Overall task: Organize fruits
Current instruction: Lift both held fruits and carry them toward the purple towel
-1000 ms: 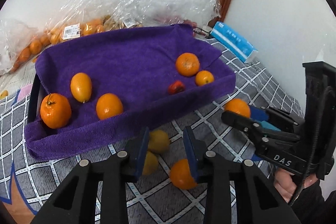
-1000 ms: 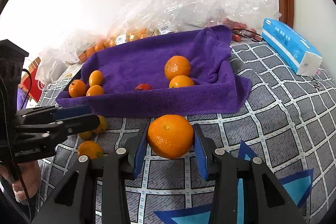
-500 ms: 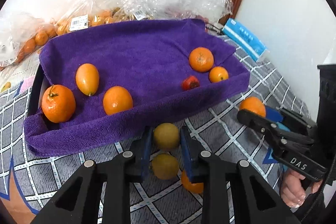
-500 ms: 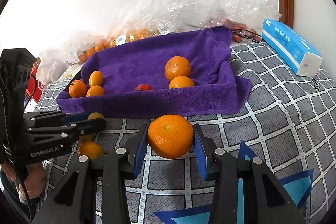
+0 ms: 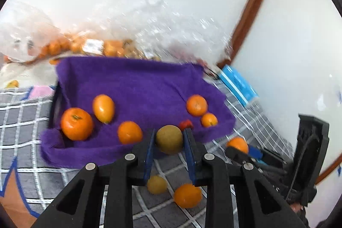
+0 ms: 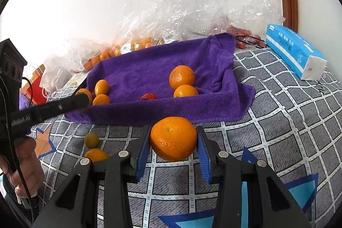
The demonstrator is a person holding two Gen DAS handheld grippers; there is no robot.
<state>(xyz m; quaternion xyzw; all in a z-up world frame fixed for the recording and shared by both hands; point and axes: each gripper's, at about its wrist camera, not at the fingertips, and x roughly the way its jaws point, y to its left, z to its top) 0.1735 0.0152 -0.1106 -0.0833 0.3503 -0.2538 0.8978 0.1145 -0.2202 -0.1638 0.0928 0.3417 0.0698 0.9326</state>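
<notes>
Writing: the left gripper [image 5: 168, 150] shows part of a printed name ending "AI" on its side in the right wrist view; the blue tissue pack [image 6: 296, 53] carries print too small to read.
Left gripper: clenched on a round, dull yellow-green fruit [image 5: 169, 139], lifted just before the towel's near edge.
Right gripper [image 6: 173, 146]: blue ribbed pads flank a dimpled orange [image 6: 173, 138]; contact unclear.
Ahead of both: a fuzzy purple towel [image 6: 154, 108] holding smooth oranges.
Below left gripper: two loose fruits on the checked cloth [image 6: 288, 121].
</notes>
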